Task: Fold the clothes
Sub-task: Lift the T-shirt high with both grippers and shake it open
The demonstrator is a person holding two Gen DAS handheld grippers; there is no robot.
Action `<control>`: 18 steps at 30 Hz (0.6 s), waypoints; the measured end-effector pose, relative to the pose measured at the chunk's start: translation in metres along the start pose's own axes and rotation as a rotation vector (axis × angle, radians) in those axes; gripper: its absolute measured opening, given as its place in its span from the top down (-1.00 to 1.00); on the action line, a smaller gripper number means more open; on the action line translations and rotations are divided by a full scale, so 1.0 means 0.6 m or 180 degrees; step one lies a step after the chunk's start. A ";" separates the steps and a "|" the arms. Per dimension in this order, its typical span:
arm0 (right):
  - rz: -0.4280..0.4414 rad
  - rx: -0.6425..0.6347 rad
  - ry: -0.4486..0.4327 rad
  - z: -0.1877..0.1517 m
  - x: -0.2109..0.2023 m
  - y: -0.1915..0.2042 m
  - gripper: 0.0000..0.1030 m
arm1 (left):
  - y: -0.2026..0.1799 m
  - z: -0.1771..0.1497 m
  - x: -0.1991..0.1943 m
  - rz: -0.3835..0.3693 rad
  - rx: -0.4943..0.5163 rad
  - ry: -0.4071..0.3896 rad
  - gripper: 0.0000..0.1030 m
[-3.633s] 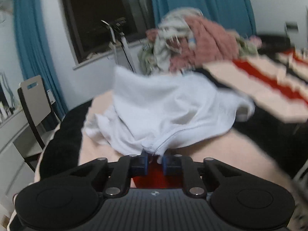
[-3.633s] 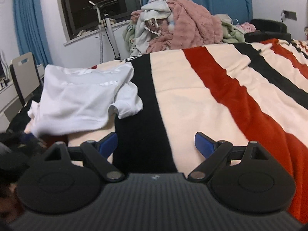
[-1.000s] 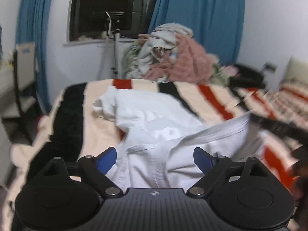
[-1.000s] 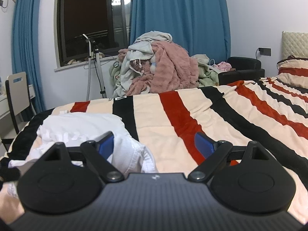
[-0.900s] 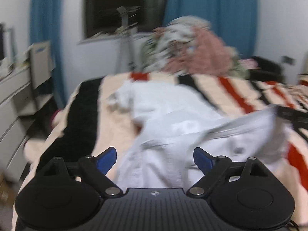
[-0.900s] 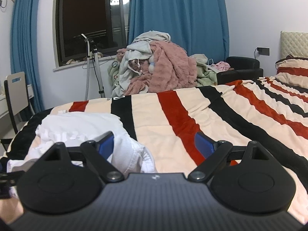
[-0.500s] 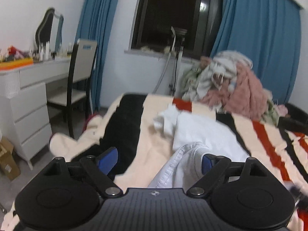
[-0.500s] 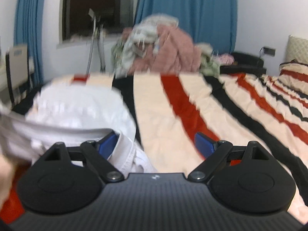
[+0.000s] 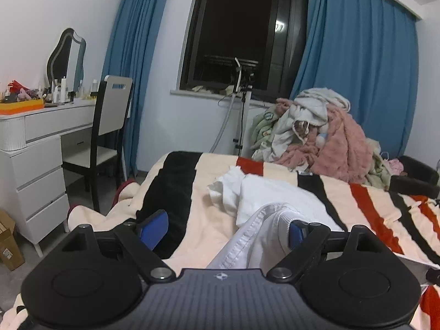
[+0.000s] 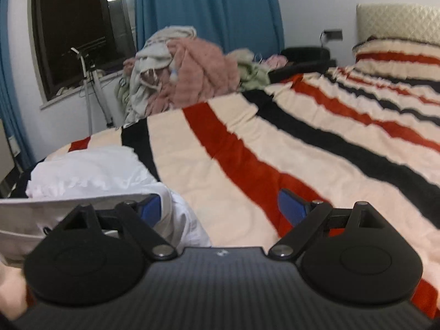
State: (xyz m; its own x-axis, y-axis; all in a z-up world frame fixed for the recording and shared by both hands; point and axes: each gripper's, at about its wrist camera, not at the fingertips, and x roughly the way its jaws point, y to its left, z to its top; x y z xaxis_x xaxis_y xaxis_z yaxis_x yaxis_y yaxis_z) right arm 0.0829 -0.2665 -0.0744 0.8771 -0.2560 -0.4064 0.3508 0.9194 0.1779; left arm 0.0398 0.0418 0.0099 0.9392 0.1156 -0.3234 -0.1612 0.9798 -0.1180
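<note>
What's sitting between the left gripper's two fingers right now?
In the left wrist view, a fold of the white garment lies between the open left gripper's fingers, against the right-hand pad; striped blanket shows in the remaining gap.

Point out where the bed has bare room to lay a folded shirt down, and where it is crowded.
Free: the striped blanket right of the white garment, stretching toward the pillow; also the black-and-cream strip left of the garment, by the bed's edge. Crowded: the near-left corner under the white garment, and the clothes pile beyond the bed's far edge.
</note>
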 end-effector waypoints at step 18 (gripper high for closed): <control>0.0307 -0.0164 -0.1072 0.251 -0.142 0.065 -0.72 | 0.011 0.228 -0.126 -0.0198 -0.0199 -0.0805 -0.72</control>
State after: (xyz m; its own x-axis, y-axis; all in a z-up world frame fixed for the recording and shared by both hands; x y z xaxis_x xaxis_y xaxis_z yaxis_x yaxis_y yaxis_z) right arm 0.0711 -0.2536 0.1023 0.9674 -0.2435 -0.0699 0.2516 0.9558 0.1520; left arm 0.0091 0.0618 0.1620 0.9925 0.1001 -0.0697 -0.1118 0.9753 -0.1907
